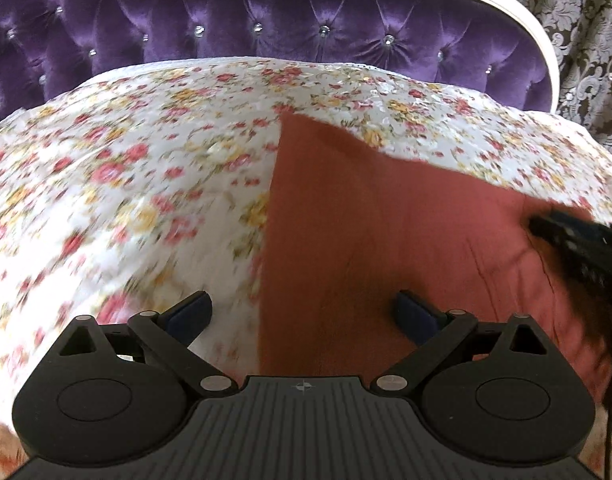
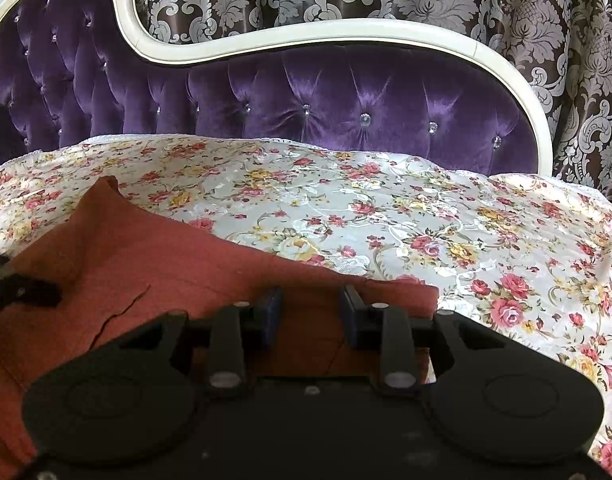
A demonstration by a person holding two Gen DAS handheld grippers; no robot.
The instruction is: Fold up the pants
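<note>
Rust-red pants [image 1: 385,240] lie flat on the floral bedspread [image 1: 146,160], and they also fill the lower left of the right wrist view [image 2: 166,264]. My left gripper [image 1: 304,314] hovers over the pants' left edge with its jaws wide open and nothing between them. The left pad is above the bedspread and the right pad above the fabric. My right gripper [image 2: 310,312] sits low over the pants near their right corner. Its jaws are partly apart, with flat cloth showing in the gap. Each gripper shows at the edge of the other's view: the right gripper [image 1: 577,240] and the left gripper [image 2: 18,288].
A purple tufted headboard [image 2: 306,108] with a cream frame runs along the far side of the bed. Patterned brown and silver curtains [image 2: 505,20] hang behind it. Bedspread stretches to the right of the pants [image 2: 465,240].
</note>
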